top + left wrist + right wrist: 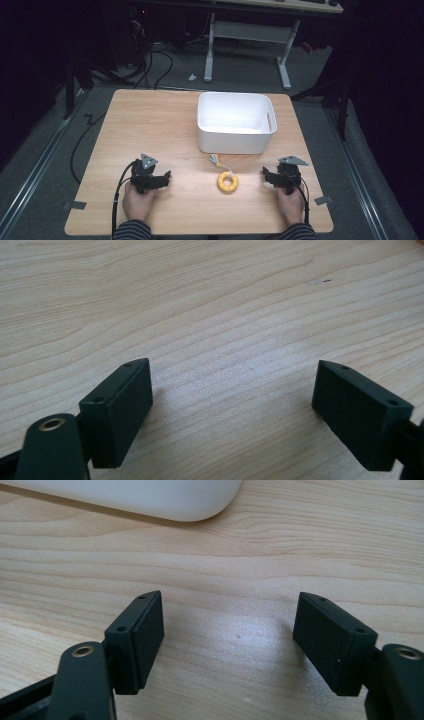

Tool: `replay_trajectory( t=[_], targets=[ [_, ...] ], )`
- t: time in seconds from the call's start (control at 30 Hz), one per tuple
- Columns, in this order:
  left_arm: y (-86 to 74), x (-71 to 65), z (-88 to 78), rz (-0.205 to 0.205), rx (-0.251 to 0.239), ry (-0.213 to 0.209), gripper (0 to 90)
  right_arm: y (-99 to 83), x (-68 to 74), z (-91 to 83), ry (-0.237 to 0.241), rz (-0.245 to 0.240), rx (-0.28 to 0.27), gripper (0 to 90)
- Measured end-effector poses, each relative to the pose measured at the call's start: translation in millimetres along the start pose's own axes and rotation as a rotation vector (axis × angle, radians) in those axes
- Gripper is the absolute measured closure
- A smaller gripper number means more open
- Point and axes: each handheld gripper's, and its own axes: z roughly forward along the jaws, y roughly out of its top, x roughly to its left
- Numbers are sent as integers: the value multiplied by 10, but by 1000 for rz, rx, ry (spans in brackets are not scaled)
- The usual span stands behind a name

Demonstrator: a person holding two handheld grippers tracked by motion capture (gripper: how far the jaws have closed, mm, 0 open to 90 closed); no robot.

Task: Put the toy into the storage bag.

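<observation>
Claws: left claw [161, 178] and right claw [270, 176] both spread, empty, resting on bench [150, 120]. Yellow ring toy [227, 182] lies between them, nr white bin [235, 142]. Approach w/ right claw low, pinch across ring's band, not tassel.

In the right gripper view, the white bin [150, 497] is cut by the top edge; just its rounded lower corner shows. In the high view, the near inner wall of the bin [235, 122] is hidden behind its own rim. Just before the bin, the small coloured tuft [215, 160] on the yellow ring toy [227, 182] is too small to identify. Both sleeves are cut by the bottom edge.
</observation>
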Motion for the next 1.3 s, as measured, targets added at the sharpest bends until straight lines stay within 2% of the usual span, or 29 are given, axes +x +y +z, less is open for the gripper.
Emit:
replay_trajectory(
  t=[0.63,0.73,0.83,0.93,1.17,1.27,1.3],
  targets=[
    [1,13,-2,-8,-3,-4,170,-3,0,-3,0,1,0,282],
    [1,12,-1,-8,-3,-1,171,0,1,-1,4,-4,3,261],
    [1,19,-2,-15,-5,-6,171,3,9,6,19,-15,14,197],
    [2,17,-1,-14,-5,-4,172,-1,11,-2,34,-29,21,186],
    [2,20,-1,-16,-6,-3,175,3,0,-4,44,-31,24,202],
    [2,21,-1,-16,-6,-2,178,13,-23,-34,40,-29,36,282],
    [2,21,-1,-16,-6,-2,179,13,-23,-34,40,-29,36,282]
  ],
)
